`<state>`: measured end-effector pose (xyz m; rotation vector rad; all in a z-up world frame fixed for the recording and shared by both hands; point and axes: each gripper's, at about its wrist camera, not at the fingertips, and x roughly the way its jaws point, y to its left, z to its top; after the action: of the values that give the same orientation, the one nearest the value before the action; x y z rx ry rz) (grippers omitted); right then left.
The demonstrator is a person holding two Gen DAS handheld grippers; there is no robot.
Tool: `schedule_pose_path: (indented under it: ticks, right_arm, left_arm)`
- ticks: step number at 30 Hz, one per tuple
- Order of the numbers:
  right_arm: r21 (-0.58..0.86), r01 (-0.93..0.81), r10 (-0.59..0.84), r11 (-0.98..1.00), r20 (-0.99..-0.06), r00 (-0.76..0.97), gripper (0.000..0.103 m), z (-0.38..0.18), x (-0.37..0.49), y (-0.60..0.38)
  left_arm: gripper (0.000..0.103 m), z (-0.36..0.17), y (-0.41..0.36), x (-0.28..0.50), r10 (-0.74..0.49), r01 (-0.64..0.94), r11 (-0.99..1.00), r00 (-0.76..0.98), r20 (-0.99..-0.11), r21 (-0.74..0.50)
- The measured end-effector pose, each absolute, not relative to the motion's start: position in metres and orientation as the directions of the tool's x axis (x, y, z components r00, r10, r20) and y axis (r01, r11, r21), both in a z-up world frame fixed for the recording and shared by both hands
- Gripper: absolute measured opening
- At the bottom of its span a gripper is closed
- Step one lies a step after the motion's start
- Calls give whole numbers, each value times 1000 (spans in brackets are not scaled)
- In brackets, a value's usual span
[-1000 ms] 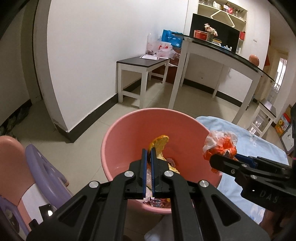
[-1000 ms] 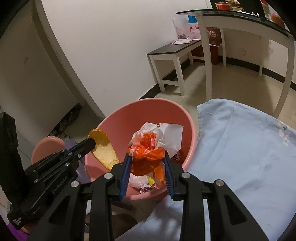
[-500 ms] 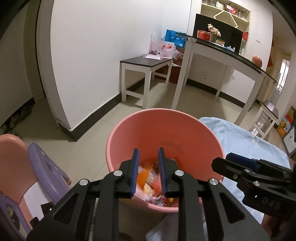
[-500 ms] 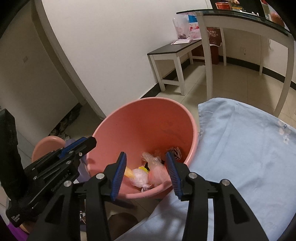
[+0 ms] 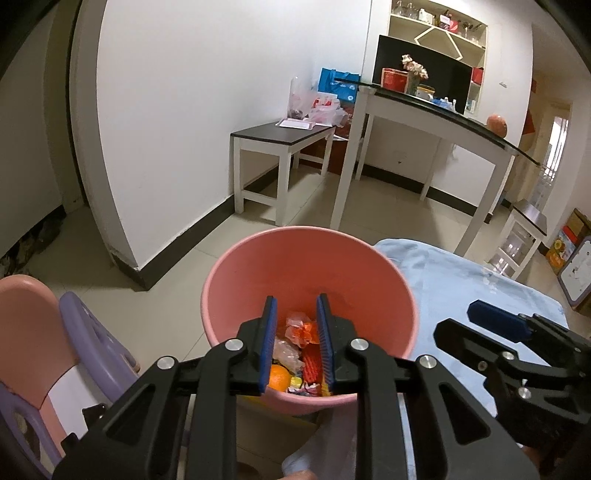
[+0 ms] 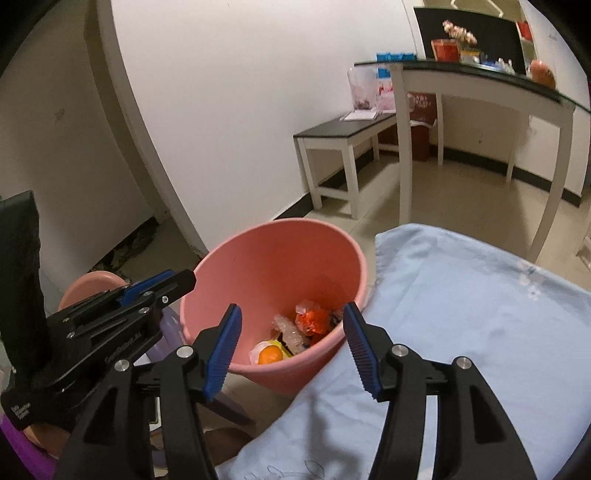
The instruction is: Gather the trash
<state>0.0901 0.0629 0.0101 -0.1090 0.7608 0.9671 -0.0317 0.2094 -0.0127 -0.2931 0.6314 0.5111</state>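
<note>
A pink bucket [image 5: 258, 266] [image 6: 266, 258] stands on the tiled floor beside a light blue cloth [image 5: 461, 280] [image 6: 480, 295]. Inside lie an orange-and-white crumpled wrapper [image 5: 301, 330] [image 6: 314, 319], an orange peel [image 5: 279, 376] [image 6: 270, 355] and other scraps. My left gripper [image 5: 295, 321] hangs over the bucket's near rim, open, with nothing between its pads. My right gripper [image 6: 291, 332] is above the bucket's right side and the cloth edge; its jaws are opening, with nothing between them. Each gripper also shows in the other's view: the right gripper [image 5: 491, 321], the left gripper [image 6: 162, 284].
A pink and purple child's chair [image 5: 55, 332] stands left of the bucket. Behind are a low white bench [image 5: 280, 136] with bags on it, a tall white table [image 5: 436, 114] with a dark top, a white wall corner [image 5: 122, 206] and shelving [image 5: 436, 26].
Both grippers have let go of their trash: the orange peel and the orange-and-white wrapper now lie in the bucket. Both sets of jaws have widened, and both grippers have drawn back slightly.
</note>
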Motion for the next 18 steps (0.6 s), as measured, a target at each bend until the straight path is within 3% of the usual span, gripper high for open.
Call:
schedule_pose_path:
  ticks: [2, 18]
  right_arm:
    - [222, -773, 702, 595, -611, 365, 65, 15, 84, 52]
    - [180, -681, 642, 710, -562, 522, 68, 33, 60, -24]
  left_arm:
    - [22, -11, 205, -33, 349, -528, 841, 697, -626, -119]
    - [22, 8, 144, -40, 289, -426, 897, 765, -575, -116]
